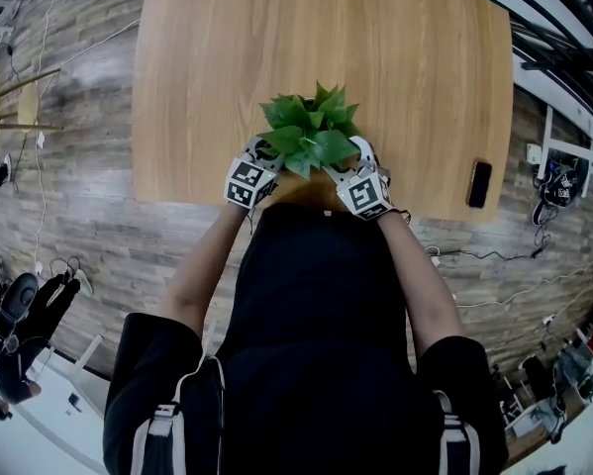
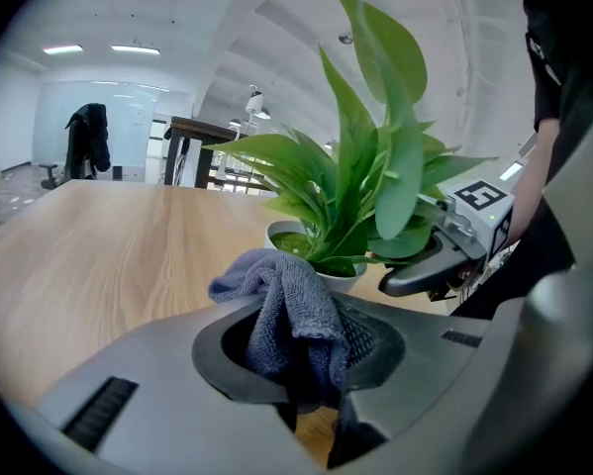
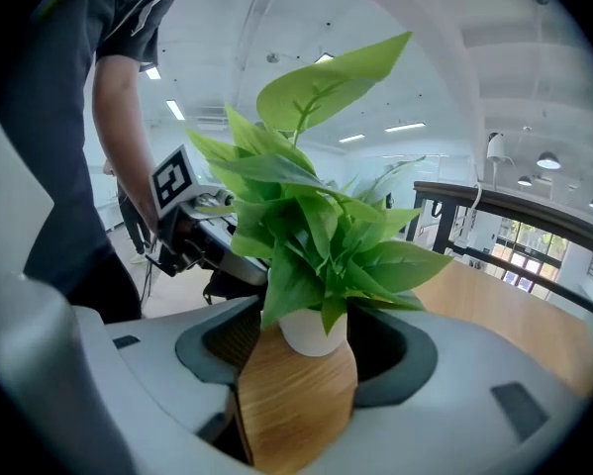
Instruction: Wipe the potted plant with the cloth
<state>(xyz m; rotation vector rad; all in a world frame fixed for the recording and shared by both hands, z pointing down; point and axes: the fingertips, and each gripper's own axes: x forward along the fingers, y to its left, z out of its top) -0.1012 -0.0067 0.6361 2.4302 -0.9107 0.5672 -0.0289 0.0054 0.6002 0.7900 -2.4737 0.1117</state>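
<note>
A leafy green plant (image 1: 311, 127) in a small white pot (image 3: 312, 331) stands near the front edge of the wooden table (image 1: 326, 38). My left gripper (image 2: 296, 364) is shut on a blue-grey cloth (image 2: 281, 300), which bunches up just short of the pot (image 2: 321, 265) on its left side. At the plant's right, my right gripper (image 3: 311, 364) is open, and the pot sits at the mouth of its jaws without clear contact. In the head view the left gripper (image 1: 254, 171) and right gripper (image 1: 360, 176) flank the plant, their tips under the leaves.
A black phone (image 1: 480, 184) lies at the table's front right corner. Wooden tabletop stretches out behind the plant. The person's torso is close to the front edge. Cables and office furniture are on the floor around the table.
</note>
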